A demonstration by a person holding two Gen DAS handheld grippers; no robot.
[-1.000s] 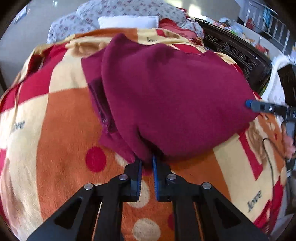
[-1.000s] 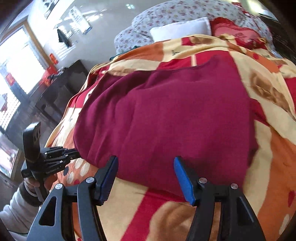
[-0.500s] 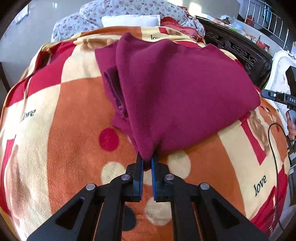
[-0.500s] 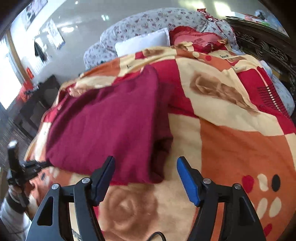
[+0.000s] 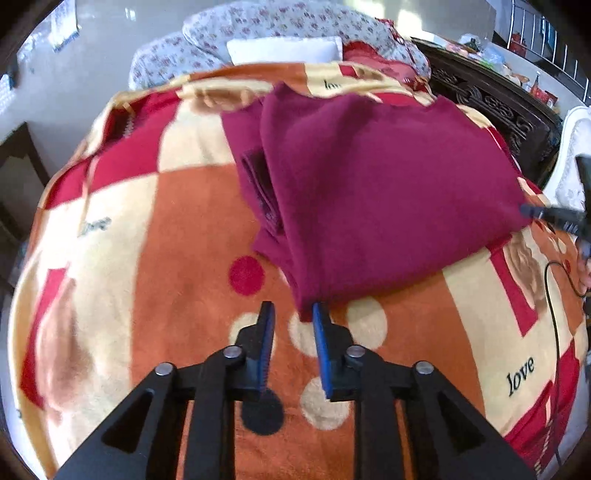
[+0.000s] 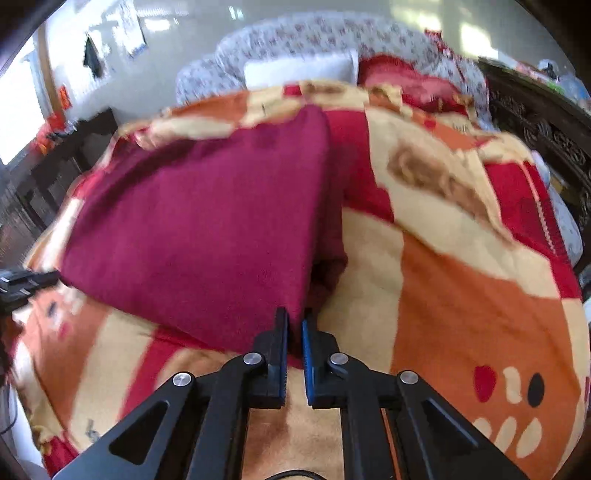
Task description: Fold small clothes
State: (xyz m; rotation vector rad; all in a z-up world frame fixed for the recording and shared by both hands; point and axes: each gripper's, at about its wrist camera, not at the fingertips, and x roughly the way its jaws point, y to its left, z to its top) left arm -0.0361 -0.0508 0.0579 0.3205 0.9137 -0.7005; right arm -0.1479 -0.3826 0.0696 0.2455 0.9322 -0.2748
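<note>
A maroon garment [image 5: 376,184] lies folded on the patterned blanket [image 5: 147,258] of a bed. It also shows in the right wrist view [image 6: 207,229]. My left gripper [image 5: 293,312] is open, with the garment's near left corner just at its right fingertip. My right gripper [image 6: 294,319] is shut on the garment's near right corner. The right gripper's tip shows at the right edge of the left wrist view [image 5: 535,212], at the garment's corner. The left gripper shows at the left edge of the right wrist view [image 6: 22,282].
Floral pillows [image 5: 280,33] and a white pillow [image 5: 284,51] lie at the bed's head. A dark carved wooden bed frame [image 5: 495,99] runs along the right. A dark table [image 6: 62,158] stands left of the bed. A black cable [image 5: 554,295] hangs at the right.
My left gripper has opened and let go of the garment's near left corner. My right gripper has closed on the garment's near right corner.
</note>
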